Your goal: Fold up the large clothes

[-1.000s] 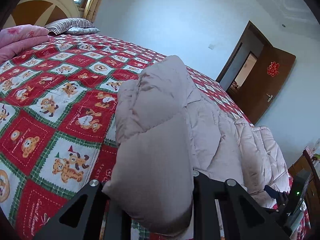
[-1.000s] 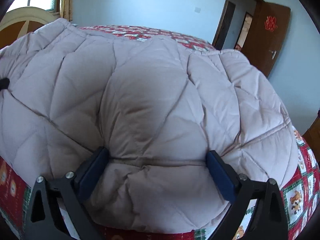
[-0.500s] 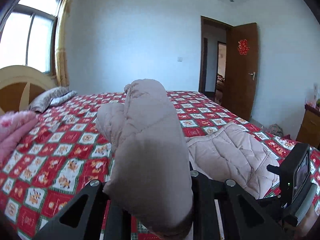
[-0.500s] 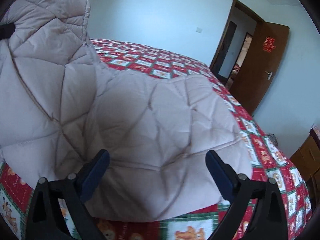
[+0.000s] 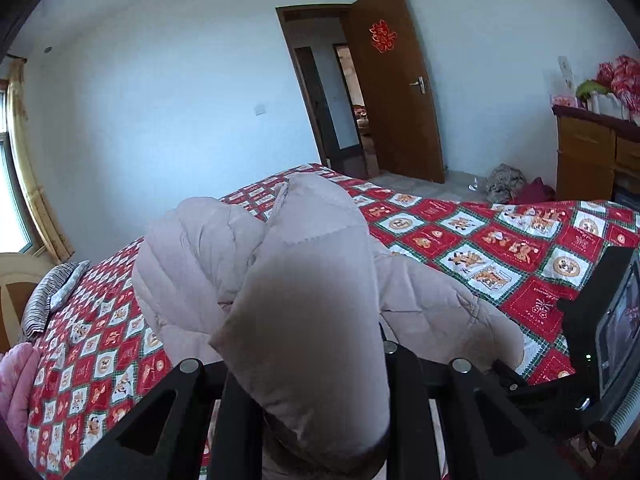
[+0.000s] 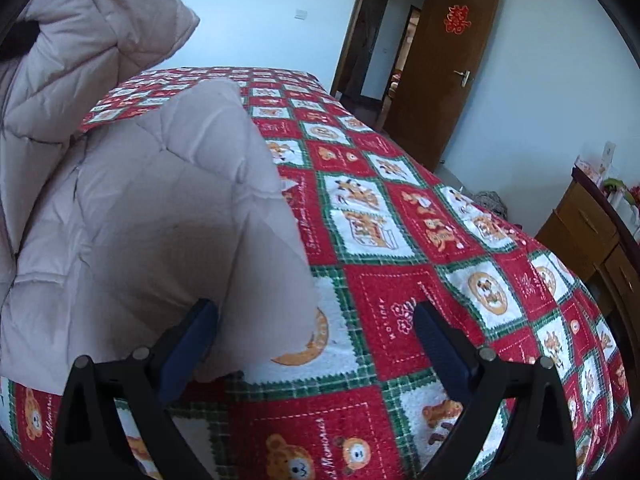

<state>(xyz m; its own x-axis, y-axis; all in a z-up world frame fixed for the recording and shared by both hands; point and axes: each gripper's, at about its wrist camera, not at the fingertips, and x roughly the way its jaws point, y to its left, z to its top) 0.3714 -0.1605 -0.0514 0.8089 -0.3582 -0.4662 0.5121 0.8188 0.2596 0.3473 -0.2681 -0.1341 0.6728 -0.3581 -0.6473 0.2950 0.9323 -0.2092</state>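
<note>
Pale pink quilted padded jacket (image 5: 304,280) pinched narrowly in left gripper (image 5: 308,412) jaws, lifted above red patchwork bedspread (image 6: 400,288). Right gripper (image 6: 316,340) jaws wide, holding nothing; jacket bulk lying leftward, brushing left pad. Right nearer the free hem.

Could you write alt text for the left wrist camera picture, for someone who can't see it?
The left tongs grip a fold of a puffy beige quilted coat, lifted above a bed with a red, green and white teddy-bear bedspread. Behind, a brown door stands open in a pale wall.
</note>
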